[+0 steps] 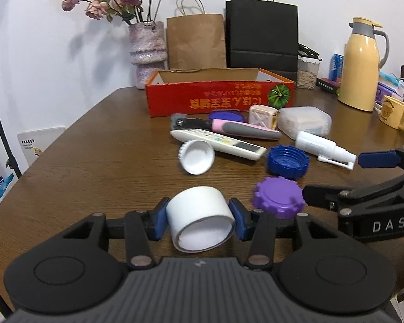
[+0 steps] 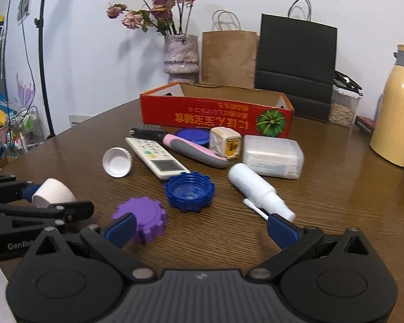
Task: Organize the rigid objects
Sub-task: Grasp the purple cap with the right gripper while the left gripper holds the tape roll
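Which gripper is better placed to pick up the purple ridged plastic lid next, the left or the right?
The right gripper: it is open and empty, with the purple ridged plastic lid just beside its left finger. The left gripper is shut on the white tape roll.

A white tape roll (image 1: 199,216) is clamped on its side between the left claw (image 1: 199,219) fingers. A purple lid (image 2: 140,219) is seen beside the spread right claw (image 2: 202,231).

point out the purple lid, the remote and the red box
purple lid (image 2: 140,222), right wrist view, top face
remote (image 2: 155,156), right wrist view, keypad
red box (image 1: 218,98), left wrist view, front wall
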Tool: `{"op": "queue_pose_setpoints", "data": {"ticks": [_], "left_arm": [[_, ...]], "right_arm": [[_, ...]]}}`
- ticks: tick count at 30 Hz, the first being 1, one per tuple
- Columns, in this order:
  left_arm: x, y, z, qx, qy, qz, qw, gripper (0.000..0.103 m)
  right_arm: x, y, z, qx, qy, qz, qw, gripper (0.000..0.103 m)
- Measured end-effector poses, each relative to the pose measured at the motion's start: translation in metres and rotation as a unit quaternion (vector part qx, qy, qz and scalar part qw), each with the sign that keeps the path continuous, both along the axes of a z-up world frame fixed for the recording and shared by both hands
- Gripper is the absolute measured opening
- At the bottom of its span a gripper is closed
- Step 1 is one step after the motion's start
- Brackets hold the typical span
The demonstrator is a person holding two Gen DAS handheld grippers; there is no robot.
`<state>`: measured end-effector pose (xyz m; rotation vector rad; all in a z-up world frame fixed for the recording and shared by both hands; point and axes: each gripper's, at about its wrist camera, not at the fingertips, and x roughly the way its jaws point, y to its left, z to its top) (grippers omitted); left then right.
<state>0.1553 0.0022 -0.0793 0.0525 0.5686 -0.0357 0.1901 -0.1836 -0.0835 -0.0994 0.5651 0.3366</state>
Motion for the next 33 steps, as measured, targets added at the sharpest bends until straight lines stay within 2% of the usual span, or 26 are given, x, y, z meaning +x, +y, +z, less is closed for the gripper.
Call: {"op": "queue_pose_setpoints", "data": {"ticks": [12,17,23,25,33], "left_arm": [[0.007,0.033,0.002,-0.008,-0.01,0.016,0.9998,0.048],[0.008,0.041,0.001,-0.013,-0.01,0.019,0.9997,0.048],[0.01,0.045,0.001,-0.017,-0.011,0.019,0.9996,0.048],[0.01,0.045,0.001,-0.017,-0.012,0.02,0.9996,0.048],[0.011,0.044,0.007,-0.019,-0.017,0.021,0.9995,0.048]], "right_arm": [[0.013,0.037,-0.005,-0.001,0.02,0.017,1.0,0.101],[0.018,0.046,-0.01,0.004,0.036,0.02,0.999,0.093],[0.021,0.053,-0.015,-0.001,0.046,0.02,0.999,0.075],[0.019,0.053,-0.014,0.001,0.04,0.021,0.999,0.054],[0.015,0.046,-0.007,0.017,0.031,0.022,0.999,0.053]]}}
